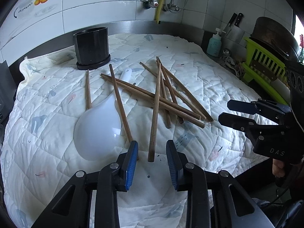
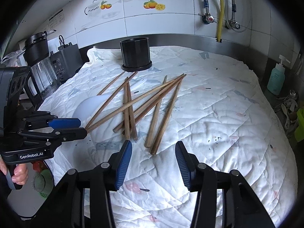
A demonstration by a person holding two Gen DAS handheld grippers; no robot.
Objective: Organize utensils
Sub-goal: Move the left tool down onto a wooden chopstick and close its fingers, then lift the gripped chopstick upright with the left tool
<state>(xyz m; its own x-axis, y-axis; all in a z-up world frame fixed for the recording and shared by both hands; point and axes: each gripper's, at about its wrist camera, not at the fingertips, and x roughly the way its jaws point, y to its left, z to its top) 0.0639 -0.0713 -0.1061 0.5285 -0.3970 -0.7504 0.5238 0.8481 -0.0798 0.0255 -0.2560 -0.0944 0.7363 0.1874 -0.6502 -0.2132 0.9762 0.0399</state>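
White wall tiles with fruit decals back a steel tabletop (image 1: 191,29) covered by a quilted cloth (image 1: 218,79). Near the cloth's far left corner stands a black holder (image 1: 92,47). Mid-cloth lies a loose pile of wooden chopsticks (image 1: 163,95), some crossing a white spoon (image 1: 98,131) on their left. The left hand-held gripper (image 1: 152,163) hovers at the cloth's near edge, its jaws partly open with a gap on both sides of the butt end of 1 chopstick (image 1: 154,114); its left pad sits at the tip of another, though contact is unclear. The right hand-held gripper (image 2: 153,163) is also partly open, holding nothing, with the ends of 2 chopsticks (image 2: 159,125) just ahead of its pads.
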